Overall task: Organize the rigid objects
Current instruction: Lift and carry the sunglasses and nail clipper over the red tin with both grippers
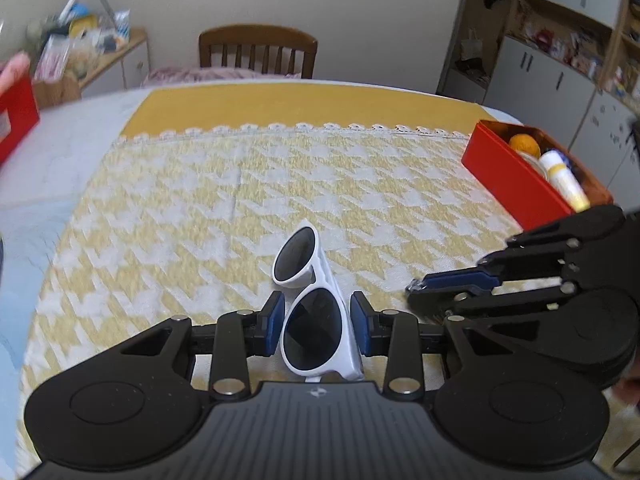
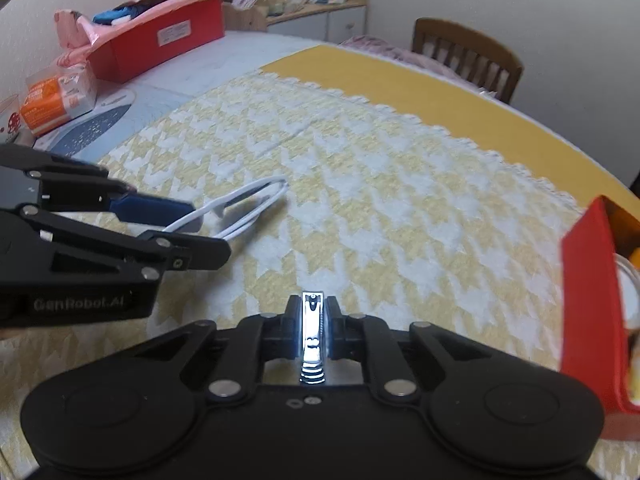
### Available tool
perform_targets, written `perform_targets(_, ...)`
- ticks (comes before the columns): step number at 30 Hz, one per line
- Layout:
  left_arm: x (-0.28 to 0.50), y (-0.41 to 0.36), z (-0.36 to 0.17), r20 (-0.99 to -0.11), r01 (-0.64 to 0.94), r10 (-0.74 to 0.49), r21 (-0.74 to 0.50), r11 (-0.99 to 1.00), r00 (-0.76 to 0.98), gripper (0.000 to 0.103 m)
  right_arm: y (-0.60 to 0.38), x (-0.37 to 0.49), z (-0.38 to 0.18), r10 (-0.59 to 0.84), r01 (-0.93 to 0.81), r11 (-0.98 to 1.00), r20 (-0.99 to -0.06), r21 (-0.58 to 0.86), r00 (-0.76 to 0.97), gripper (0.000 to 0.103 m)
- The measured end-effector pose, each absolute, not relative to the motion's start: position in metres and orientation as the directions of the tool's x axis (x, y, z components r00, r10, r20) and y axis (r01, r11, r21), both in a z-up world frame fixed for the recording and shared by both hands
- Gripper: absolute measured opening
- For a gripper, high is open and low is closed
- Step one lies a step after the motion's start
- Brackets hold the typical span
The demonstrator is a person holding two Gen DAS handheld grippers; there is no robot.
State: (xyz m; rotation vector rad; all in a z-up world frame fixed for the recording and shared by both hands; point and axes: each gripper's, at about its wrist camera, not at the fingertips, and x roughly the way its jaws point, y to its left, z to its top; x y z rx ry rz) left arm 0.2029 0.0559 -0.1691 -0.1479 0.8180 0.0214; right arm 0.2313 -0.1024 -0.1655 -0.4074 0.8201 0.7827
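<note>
Two grasps at once over the yellow houndstooth cloth (image 1: pixel 248 200) on the table.

Left gripper (image 1: pixel 318 326): jaws clamped on the white sunglasses (image 1: pixel 310 312), pinching only the near lens rim; far lens sticking out unsupported, away from the cloth's lace edge.

Right gripper (image 2: pixel 313 326): jaws clenched on the metal nail clipper (image 2: pixel 313 338), held edge-on along its length, just above the cloth.

Red box (image 1: pixel 516 176) at the cloth's right edge, already holding an orange ball and a white tube.

Likely trouble from here:
- sunglasses pivoting or slipping out, grip being narrow on a smooth curved frame;
- clipper sliding free, polished metal between thin pads;
- grippers colliding if both head for the red box together, being near each other already.
</note>
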Motion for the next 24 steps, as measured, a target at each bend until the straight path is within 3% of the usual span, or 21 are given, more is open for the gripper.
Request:
perform_targets(14, 0.21, 0.026, -0.145, -0.734, -0.099, -0.071, -0.185, 0.978, 0.676, 0.034, -0.208, 0.222, -0.118, 0.47, -0.636, 0.77, -0.722, 0.054, 0.507, 0.01)
perform_targets(16, 0.212, 0.019, -0.141, -0.735, -0.099, -0.075, -0.19, 0.977, 0.673, 0.024, -0.224, 0.222, -0.113, 0.459, -0.618, 0.785, -0.72, 0.054, 0.521, 0.01)
perform_targets(24, 0.221, -0.013, -0.131, -0.732, -0.071, -0.093, -0.19, 0.979, 0.675, 0.024, -0.286, 0.227, -0.095, 0.437, -0.552, 0.831, -0.692, 0.066, 0.575, 0.01)
